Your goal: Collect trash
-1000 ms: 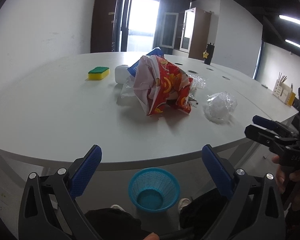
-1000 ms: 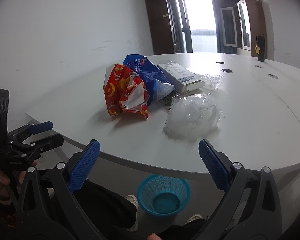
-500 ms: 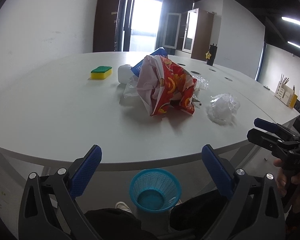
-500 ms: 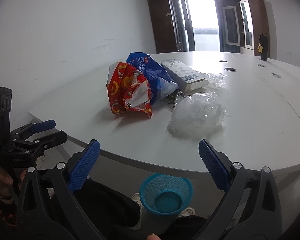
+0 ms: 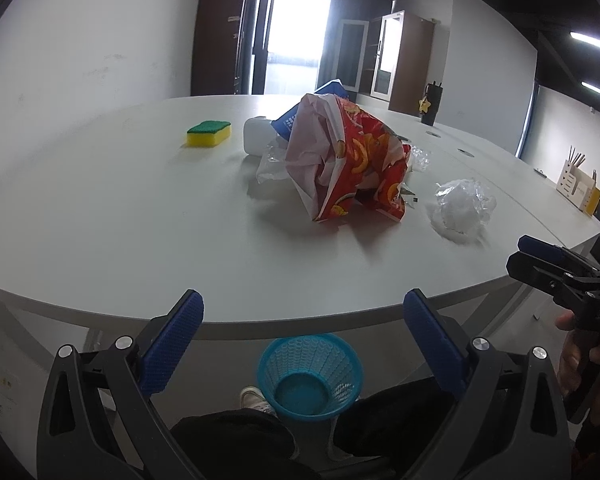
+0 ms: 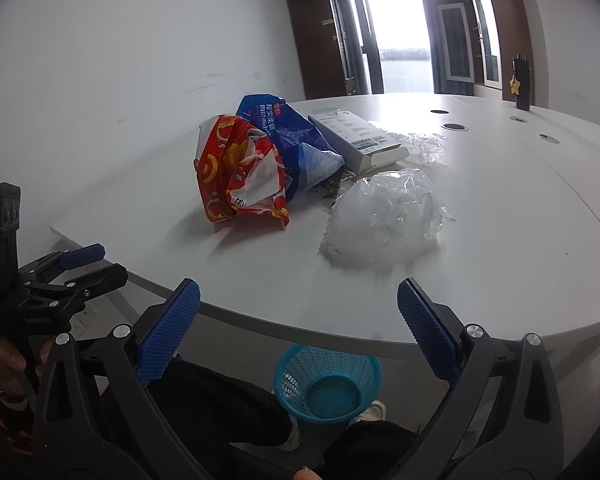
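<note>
1. While both tools hang short of the table edge, the left gripper (image 5: 303, 332) gapes wide with nothing between its blue pads, and the right gripper (image 6: 298, 320) is equally spread and empty
2. Straight ahead of the left gripper on the white table (image 5: 100, 216) lies the red snack bag (image 5: 348, 164); a crumpled clear plastic wad (image 5: 464, 204) sits ahead and to its right
3. Only the left view shows the yellow-green sponge (image 5: 209, 133) far ahead to the left, a white container (image 5: 257, 140) beside the bags, and a pen holder (image 5: 576, 184) far right
4. Only the right view shows a white box (image 6: 356, 138) behind the blue bag (image 6: 296, 140), with the plastic wad just ahead of its jaws
5. Below both tools, on the floor by the person's shoes, stands the blue basket (image 5: 286, 360)
</note>
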{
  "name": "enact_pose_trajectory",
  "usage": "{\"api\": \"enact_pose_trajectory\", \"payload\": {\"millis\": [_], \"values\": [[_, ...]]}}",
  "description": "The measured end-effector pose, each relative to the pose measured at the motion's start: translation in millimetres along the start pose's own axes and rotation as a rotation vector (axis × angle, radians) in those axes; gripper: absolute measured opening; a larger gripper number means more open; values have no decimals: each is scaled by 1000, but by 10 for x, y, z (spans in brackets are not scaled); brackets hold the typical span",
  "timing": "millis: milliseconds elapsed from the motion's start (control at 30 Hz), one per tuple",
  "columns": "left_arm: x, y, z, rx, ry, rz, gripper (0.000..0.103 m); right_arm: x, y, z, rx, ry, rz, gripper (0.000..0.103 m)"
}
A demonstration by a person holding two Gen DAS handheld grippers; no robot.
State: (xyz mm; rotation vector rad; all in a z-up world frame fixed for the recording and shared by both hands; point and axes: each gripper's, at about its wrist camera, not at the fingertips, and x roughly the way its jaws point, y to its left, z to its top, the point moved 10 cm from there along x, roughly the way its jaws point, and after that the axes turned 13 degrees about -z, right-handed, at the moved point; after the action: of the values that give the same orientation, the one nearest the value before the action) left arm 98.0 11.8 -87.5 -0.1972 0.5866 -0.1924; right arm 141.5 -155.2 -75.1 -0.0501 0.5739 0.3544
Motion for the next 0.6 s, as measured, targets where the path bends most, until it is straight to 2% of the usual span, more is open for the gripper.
{"api": "enact_pose_trajectory", "payload": {"millis": [333, 467, 600], "values": [[-188, -70, 134, -5, -54, -35, 97, -126, -69, 78, 32, -21, -32, 95], [-106, -33, 199, -29, -34, -39, 97, 1, -170, 63, 55, 5, -66, 95], [12, 4, 406, -15, -42, -46, 97, 166, -283, 99, 78, 35, -84, 94]]}}
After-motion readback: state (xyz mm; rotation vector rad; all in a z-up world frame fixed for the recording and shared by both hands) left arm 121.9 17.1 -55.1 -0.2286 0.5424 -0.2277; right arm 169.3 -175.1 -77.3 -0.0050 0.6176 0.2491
